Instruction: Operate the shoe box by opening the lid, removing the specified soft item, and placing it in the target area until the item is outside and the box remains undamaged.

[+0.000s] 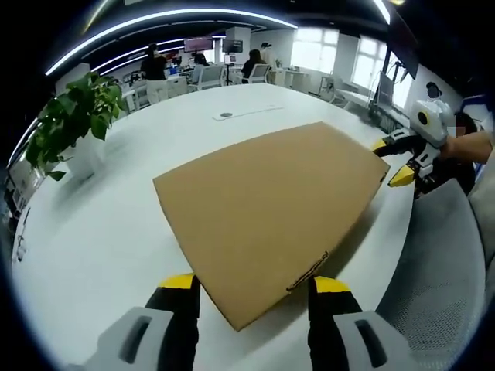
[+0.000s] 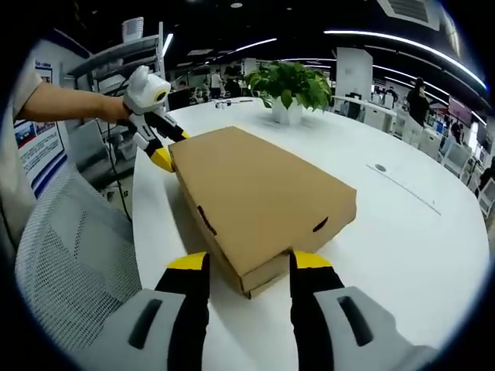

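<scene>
Matte brown cardboard shoe box [image 1: 267,205] — flat, lid shut; left gripper [image 1: 255,290] and right gripper [image 2: 243,267] jaws apart, straddling opposite corners.

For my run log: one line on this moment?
box: lid closed, on table | left gripper: open at corner | right gripper: open at opposite corner

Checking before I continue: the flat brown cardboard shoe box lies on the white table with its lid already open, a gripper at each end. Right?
Not quite: the flat brown cardboard shoe box is closed, as the right gripper view shows. The rest holds: white table, left gripper and right gripper at opposite ends.
</scene>
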